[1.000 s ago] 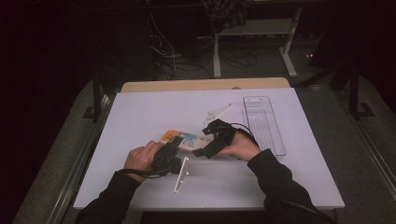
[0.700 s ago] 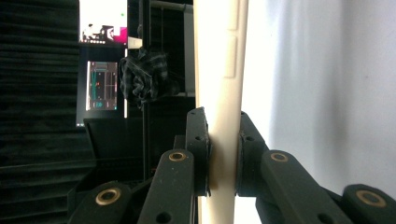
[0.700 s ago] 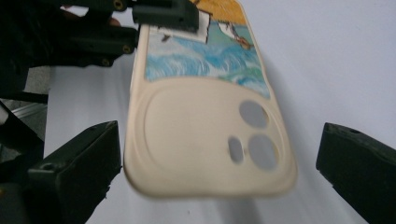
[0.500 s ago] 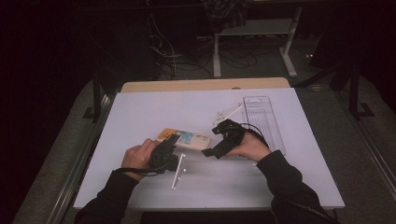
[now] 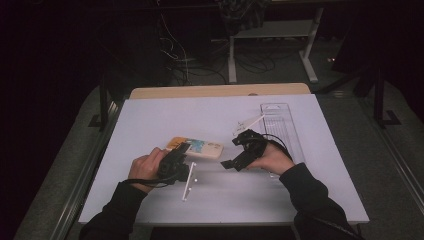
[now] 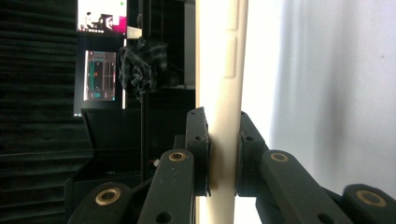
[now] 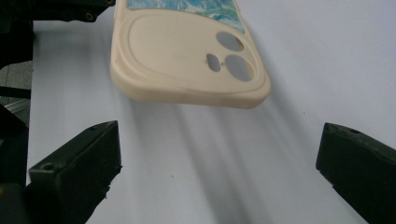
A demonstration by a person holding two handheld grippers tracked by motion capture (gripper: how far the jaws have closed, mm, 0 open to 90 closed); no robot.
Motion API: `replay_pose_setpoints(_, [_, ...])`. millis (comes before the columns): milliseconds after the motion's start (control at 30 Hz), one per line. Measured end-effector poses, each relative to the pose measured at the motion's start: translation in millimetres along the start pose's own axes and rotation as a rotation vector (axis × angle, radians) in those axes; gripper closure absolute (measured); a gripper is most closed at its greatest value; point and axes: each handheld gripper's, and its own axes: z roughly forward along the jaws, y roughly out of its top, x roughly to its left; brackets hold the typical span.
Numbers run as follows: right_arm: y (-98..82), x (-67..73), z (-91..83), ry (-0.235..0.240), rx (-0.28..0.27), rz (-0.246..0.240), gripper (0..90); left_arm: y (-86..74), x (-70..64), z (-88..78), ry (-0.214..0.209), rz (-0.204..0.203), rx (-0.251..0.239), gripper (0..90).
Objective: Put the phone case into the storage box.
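your left hand-held gripper [image 5: 181, 156] is clenched on the phone case [image 5: 196, 147], its two pads pinching the cream side wall at the near end; in the left gripper view the case [image 6: 220, 93] runs straight up between the jaws, edge-on. the case is lifted off the white bench [image 5: 150, 120], roughly level, with its printed blue panel toward your left and the camera cut-outs [image 7: 231, 53] toward your right.

just below that gripper a thin white stick [image 5: 187, 181] lies flat on the bench, apart from the case.

your right hand-held gripper [image 5: 231, 161] is released, jaws standing wide, facing the free end of the case. in the right gripper view the rounded cream corner [image 7: 196, 70] floats ahead of the open jaws and not yet between them.

expect the case to be light and rubbery: it probably bends and twists if you squeeze the flat back, and the smooth skin may slip. the thick rim is the stiffest part, so take the free end by its side walls, clear of the cut-outs where the material is weak.

farther right, a clear plastic tray [image 5: 280, 125] lies along the bench, with a small white strip [image 5: 249, 123] beside it.
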Motion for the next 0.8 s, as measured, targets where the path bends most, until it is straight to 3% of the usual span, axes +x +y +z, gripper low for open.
replay_pose_setpoints(233, [-1.3, -1.3, 3.3, -0.006, 0.015, -0.03, 0.0, -2.3, 2.0, 0.0, -0.004, -0.028, 0.004, 79.9])
replay_pose_setpoints(367, [-1.1, 0.8, 4.1, 0.009, 0.013, 0.0, 0.0, -3.3, 2.9, 0.1, -0.013, -0.047, 0.008, 79.9])
replay_pose_setpoints(567, [-1.3, 0.6, 5.0, 0.014, 0.016, 0.0, 0.0, -6.2, 5.7, -0.2, -0.016, -0.082, 0.013, 79.9])
replay_pose_setpoints(633, [-1.4, 0.4, 5.2, 0.016, 0.015, 0.0, 0.0, -6.9, 5.4, 0.7, -0.018, -0.117, 0.003, 79.9])
replay_pose_setpoints(800, [-2.6, -1.0, 4.8, 0.028, 0.004, 0.015, 0.0, -8.6, 6.9, 0.5, -0.017, -0.134, 0.008, 79.9])
